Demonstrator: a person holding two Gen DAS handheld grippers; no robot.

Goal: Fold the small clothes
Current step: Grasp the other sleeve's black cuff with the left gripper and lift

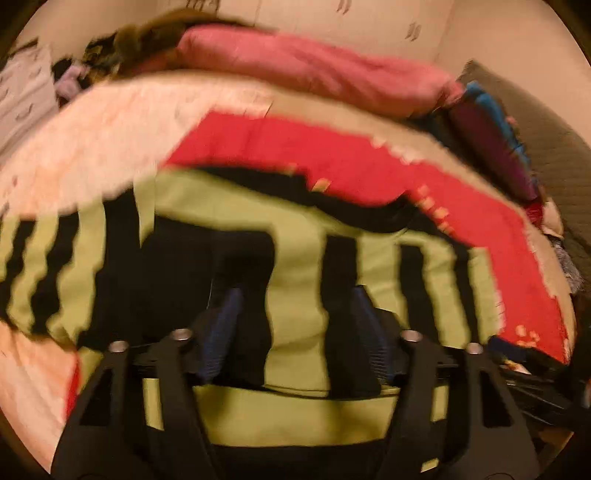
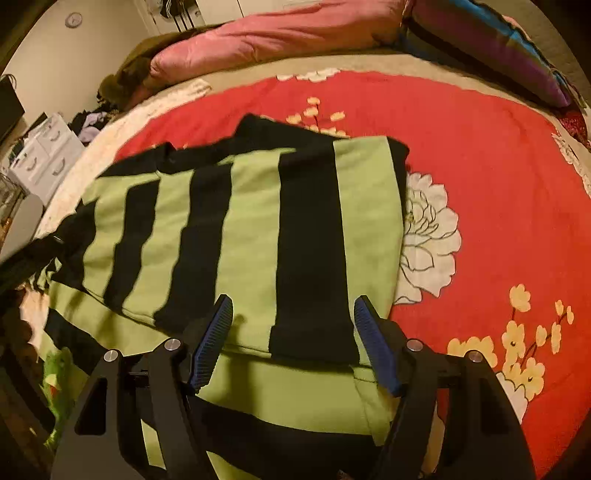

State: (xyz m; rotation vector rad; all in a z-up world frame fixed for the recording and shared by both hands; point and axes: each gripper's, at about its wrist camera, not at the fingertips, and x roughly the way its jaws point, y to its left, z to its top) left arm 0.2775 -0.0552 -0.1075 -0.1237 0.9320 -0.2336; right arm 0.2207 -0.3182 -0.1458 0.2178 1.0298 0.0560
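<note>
Both grippers, left (image 1: 291, 295) and right (image 2: 293, 302), tilt downward, jaws spread (nothing pinched) over the striped garment (image 2: 240, 221)

Striped garment (image 2: 240, 229) folded on the blanket (image 2: 498, 192), lying under and ahead of the right gripper's fingers (image 2: 373, 343), pillow (image 2: 280, 37) far beyond, drawers (image 2: 44, 155) off left

A big bed (image 2: 517, 206) is covered by a red blanket with white and yellow flowers (image 2: 480, 155). At its far side lie a puffy pink quilt (image 2: 280, 33) and a purple and blue striped pillow (image 2: 491, 44). White plastic drawers (image 2: 48, 155) stand far left by the pale wall (image 2: 110, 51). The light is warm and yellowish.
</note>
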